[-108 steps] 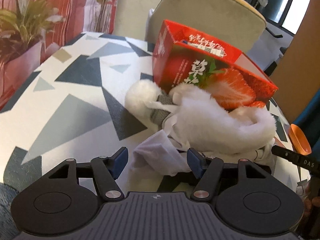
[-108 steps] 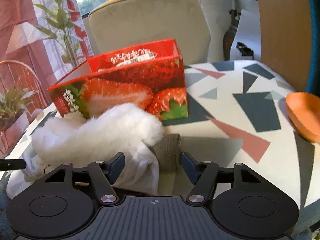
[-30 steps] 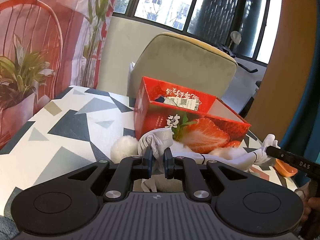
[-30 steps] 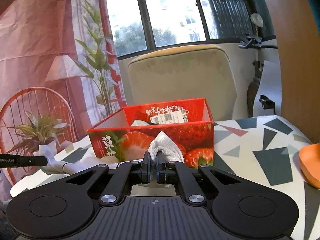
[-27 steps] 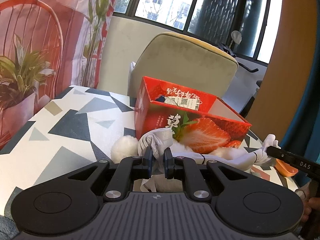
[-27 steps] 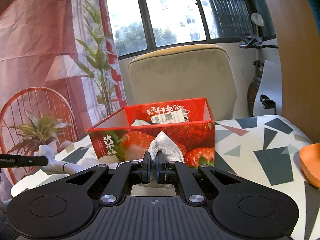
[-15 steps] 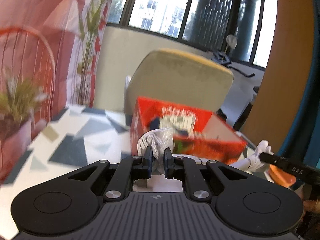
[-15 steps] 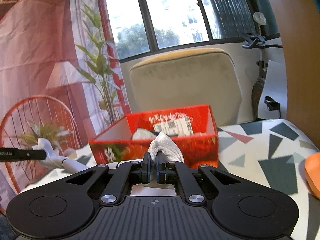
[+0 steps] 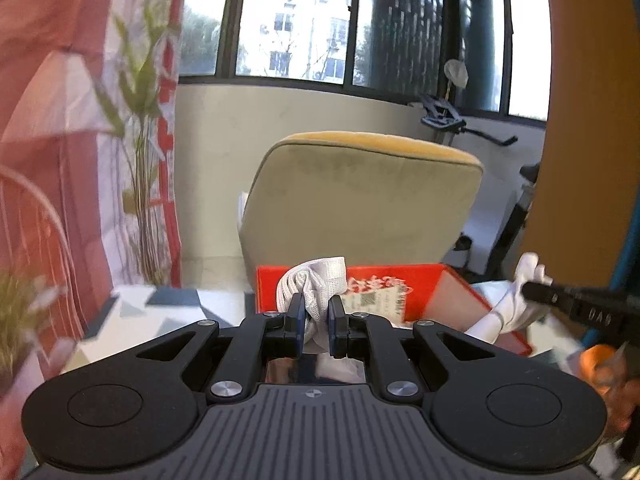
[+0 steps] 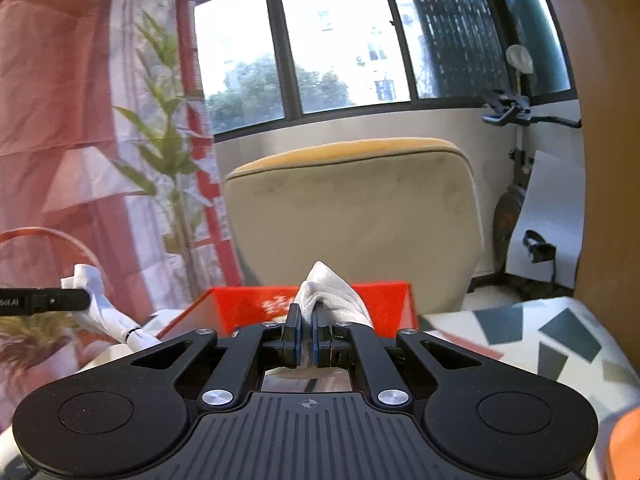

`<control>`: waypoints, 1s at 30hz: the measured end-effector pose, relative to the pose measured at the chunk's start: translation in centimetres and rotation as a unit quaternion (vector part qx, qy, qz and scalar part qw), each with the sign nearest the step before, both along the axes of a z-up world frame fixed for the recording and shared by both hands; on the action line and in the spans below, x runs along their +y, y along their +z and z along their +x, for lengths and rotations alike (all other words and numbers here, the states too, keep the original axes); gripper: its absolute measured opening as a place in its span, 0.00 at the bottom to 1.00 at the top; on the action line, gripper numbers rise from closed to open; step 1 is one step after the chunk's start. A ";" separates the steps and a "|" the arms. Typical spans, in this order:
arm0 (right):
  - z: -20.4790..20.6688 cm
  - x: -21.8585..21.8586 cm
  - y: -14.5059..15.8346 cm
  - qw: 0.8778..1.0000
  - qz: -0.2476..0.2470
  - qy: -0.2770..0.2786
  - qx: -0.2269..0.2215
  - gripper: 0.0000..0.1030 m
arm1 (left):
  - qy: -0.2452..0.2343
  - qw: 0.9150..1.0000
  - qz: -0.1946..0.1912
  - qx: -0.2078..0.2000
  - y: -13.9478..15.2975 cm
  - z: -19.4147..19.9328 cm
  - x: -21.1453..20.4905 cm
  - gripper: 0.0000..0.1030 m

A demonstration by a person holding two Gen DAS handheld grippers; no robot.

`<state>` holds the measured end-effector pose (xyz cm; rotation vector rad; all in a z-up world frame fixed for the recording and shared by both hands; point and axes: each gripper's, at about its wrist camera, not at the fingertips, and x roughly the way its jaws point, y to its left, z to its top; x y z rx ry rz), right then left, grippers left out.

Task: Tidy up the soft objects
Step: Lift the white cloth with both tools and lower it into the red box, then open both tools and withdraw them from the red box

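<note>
My left gripper [image 9: 313,322] is shut on a bunched end of a white cloth garment [image 9: 312,284] and holds it up in front of the red strawberry box [image 9: 420,284]. My right gripper [image 10: 305,334] is shut on another end of the same white garment [image 10: 332,292], also raised before the red strawberry box [image 10: 248,300]. In the left wrist view the right gripper's finger shows at the right edge, clamping white cloth [image 9: 520,292]. In the right wrist view the left gripper's finger shows at the left, clamping white cloth [image 10: 92,292].
A beige chair with a yellow top edge [image 9: 360,196] stands behind the table [image 10: 560,340]. An orange dish [image 9: 596,360] lies at the right. A potted plant [image 9: 24,300] and red patterned curtain [image 9: 60,120] are at the left. Windows are behind.
Both grippers have lifted higher with the white garment; the box and table have dropped lower in both views. Both grippers stay shut.
</note>
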<state>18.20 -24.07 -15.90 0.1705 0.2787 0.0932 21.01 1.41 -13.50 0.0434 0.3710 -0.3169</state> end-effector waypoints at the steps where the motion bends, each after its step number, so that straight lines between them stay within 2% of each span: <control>1: 0.7 -0.1 0.0 1.000 -0.004 -0.005 0.003 0.04 | 0.001 1.000 0.009 -0.002 -0.1 0.4 -0.4 0.12; 7: 4.0 0.5 -1.0 0.998 -0.050 -0.012 0.022 0.04 | 0.003 0.998 0.057 0.017 -1.5 3.2 -3.0 0.12; 9: 4.9 0.7 -1.5 0.998 -0.059 -0.011 0.031 0.04 | -0.003 0.997 0.073 0.035 -2.1 4.1 -3.7 0.12; 12: 5.8 0.8 -2.3 0.997 -0.057 -0.005 0.048 0.04 | -0.018 0.994 0.078 0.074 -2.9 5.2 -4.2 0.12; 17: 6.2 1.3 -3.5 0.996 -0.062 0.010 0.067 0.04 | -0.034 0.988 0.099 0.114 -4.2 6.3 -4.6 0.12; 21: 6.7 1.3 -4.4 0.994 -0.054 0.013 0.090 0.04 | -0.038 0.983 0.099 0.147 -5.1 7.4 -4.4 0.12; 25: 7.4 1.1 -5.1 0.992 -0.038 0.012 0.118 0.04 | -0.053 0.976 0.050 0.205 -5.6 8.6 -3.5 0.12; 27: 7.6 1.0 -5.4 0.991 -0.033 0.011 0.127 0.04 | -0.054 0.975 0.043 0.212 -5.6 8.8 -3.6 0.12; 30: 7.8 1.0 -5.7 0.990 -0.027 0.010 0.139 0.04 | -0.057 0.974 0.058 0.210 -5.6 8.7 -4.1 0.12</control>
